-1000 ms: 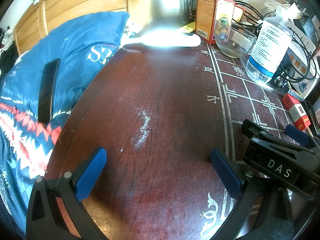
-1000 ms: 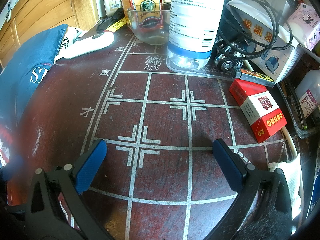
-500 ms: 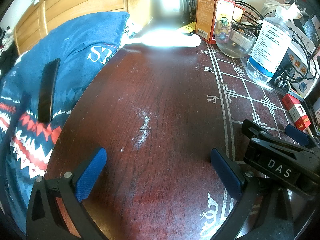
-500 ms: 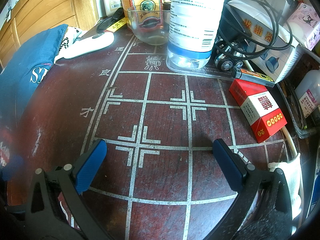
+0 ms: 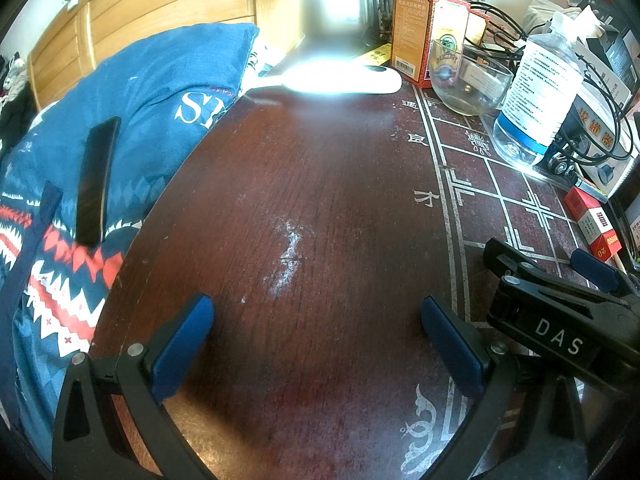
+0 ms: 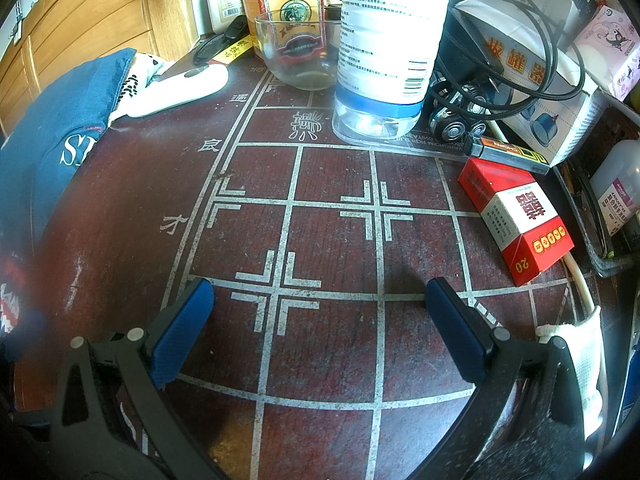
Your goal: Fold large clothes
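Note:
A large blue cloth (image 5: 152,92) with white letters and red-and-white zigzag bands lies bunched just past the left edge of the dark red table (image 5: 320,184); its corner also shows in the right wrist view (image 6: 52,120). A black flat object (image 5: 94,184) lies on it, and a dark blue strip (image 5: 48,200) crosses it at far left. My left gripper (image 5: 316,308) is open over bare table, holding nothing. My right gripper (image 6: 318,288) is open over the board lines, also empty. It shows at the right of the left wrist view (image 5: 540,256).
Along the back and right of the table stand a water bottle (image 6: 384,48), a glass bowl (image 6: 300,56), an orange box (image 5: 412,36), a white handset (image 6: 180,92), a red cigarette pack (image 6: 516,216), a shaver head (image 6: 452,128), and cables and cartons. Wooden panelling rises behind the cloth.
A dark blue strip has come into sight over the cloth at the far left of the left wrist view. Neither gripper has moved.

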### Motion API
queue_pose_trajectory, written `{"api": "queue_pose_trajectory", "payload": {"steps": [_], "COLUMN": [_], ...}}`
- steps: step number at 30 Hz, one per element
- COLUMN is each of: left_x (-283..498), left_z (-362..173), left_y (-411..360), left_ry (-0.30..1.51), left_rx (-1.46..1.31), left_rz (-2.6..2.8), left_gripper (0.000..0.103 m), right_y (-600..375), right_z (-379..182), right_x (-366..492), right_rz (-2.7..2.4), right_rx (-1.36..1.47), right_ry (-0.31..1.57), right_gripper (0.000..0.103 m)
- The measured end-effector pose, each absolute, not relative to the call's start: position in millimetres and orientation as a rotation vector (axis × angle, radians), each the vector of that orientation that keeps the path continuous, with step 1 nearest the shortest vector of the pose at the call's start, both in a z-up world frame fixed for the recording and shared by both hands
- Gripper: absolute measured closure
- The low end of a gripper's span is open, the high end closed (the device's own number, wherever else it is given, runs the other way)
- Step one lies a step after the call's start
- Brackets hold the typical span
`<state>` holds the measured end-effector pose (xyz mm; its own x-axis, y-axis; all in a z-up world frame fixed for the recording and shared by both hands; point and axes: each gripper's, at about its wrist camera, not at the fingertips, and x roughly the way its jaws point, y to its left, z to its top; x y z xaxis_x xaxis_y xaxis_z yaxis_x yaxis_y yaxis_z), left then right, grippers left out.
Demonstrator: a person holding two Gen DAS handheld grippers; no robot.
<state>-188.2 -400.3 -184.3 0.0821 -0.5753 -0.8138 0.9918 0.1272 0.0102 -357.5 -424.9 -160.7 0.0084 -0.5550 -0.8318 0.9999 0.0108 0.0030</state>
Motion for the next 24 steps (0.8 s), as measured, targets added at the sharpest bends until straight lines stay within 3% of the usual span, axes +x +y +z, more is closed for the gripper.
{"api": "queue_pose_trajectory", "payload": {"steps": [24], "left_x": [-188.0], "left_z": [-184.6], "left_y": [-401.1], "left_ry": [0.769], "left_rx": [0.691], "left_rz": [-1.322], "left_gripper": [0.000], "right_y": [-428.7], "right_z": [-162.6], "right_x": [-353.0], "right_rz": [-1.404], "right_rx": [0.756], "right_ry": [0.776], "right_gripper": [0.000]}}
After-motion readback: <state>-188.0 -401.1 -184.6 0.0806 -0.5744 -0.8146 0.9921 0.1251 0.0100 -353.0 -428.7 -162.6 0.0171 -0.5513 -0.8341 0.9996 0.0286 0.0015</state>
